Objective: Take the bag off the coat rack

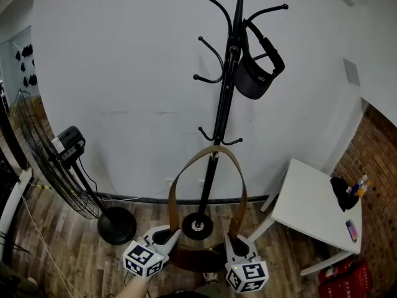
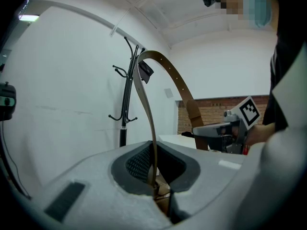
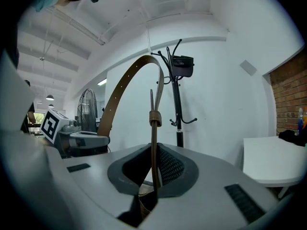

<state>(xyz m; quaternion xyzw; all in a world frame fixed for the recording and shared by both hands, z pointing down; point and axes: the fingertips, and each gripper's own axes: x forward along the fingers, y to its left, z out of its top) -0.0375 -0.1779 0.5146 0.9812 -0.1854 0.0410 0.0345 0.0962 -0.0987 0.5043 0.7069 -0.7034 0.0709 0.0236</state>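
Observation:
The brown bag hangs low between my two grippers, and its tan strap arches up in front of the black coat rack, just under the rack's lowest hooks. My left gripper is shut on the strap's left end close to the bag. My right gripper is shut on the strap's right end. In the left gripper view the strap loop stands apart from the coat rack, which is farther back by the wall. In the right gripper view the coat rack also stands behind the strap.
A black pouch hangs on an upper hook of the rack. A standing fan with a round base is at the left. A white table at the right holds a phone and a dark item. A red basket sits below.

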